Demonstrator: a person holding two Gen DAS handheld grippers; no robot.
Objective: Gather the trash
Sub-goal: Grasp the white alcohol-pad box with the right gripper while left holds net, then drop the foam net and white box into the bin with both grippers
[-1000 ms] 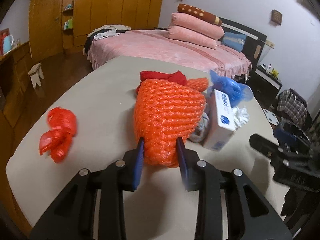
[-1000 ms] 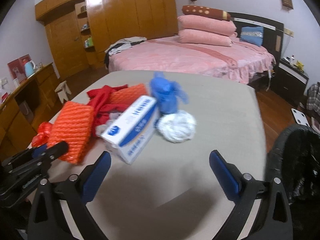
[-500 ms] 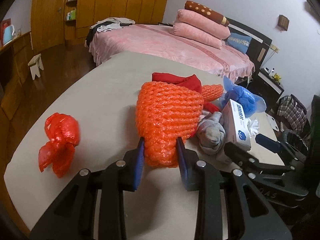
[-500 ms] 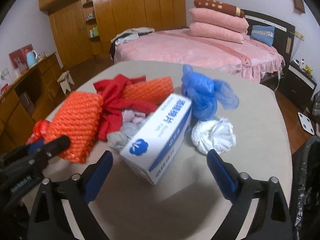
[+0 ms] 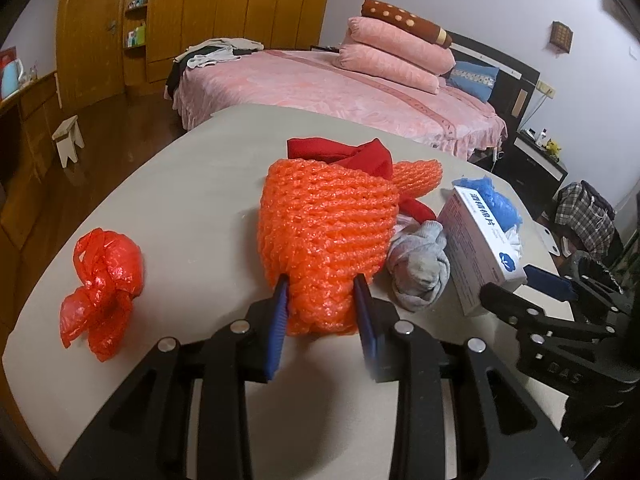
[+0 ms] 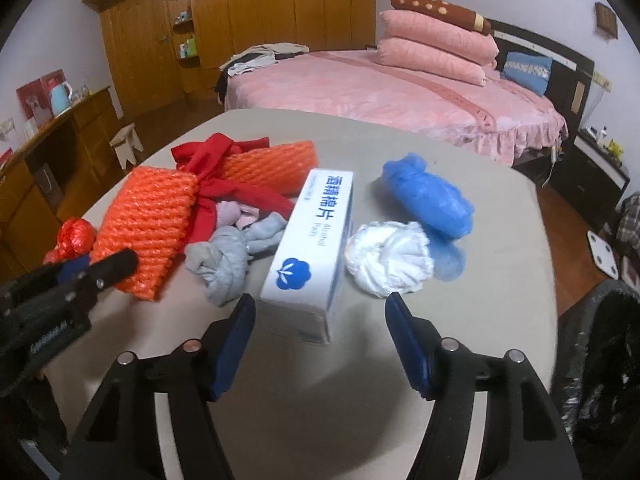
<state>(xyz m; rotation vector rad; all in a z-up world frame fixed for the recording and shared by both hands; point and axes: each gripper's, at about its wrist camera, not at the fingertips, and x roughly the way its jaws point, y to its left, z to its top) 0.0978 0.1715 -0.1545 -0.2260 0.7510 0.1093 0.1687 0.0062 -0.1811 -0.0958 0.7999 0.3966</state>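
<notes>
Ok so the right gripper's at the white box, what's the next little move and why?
Probably ease the right gripper a little further forward before gripping. Its jaws have just been closing, but the fingers flank only the near end of the white box without touching it. The left gripper already grips the orange foam net.

A home bedroom: a bed (image 6: 384, 92) with a pink cover and stacked pillows (image 6: 436, 46) stands beyond the tabletop's (image 6: 500, 216) far edge, wooden wardrobes (image 6: 280, 12) line the wall, and a nightstand (image 6: 592, 176) sits beside the bed.
</notes>
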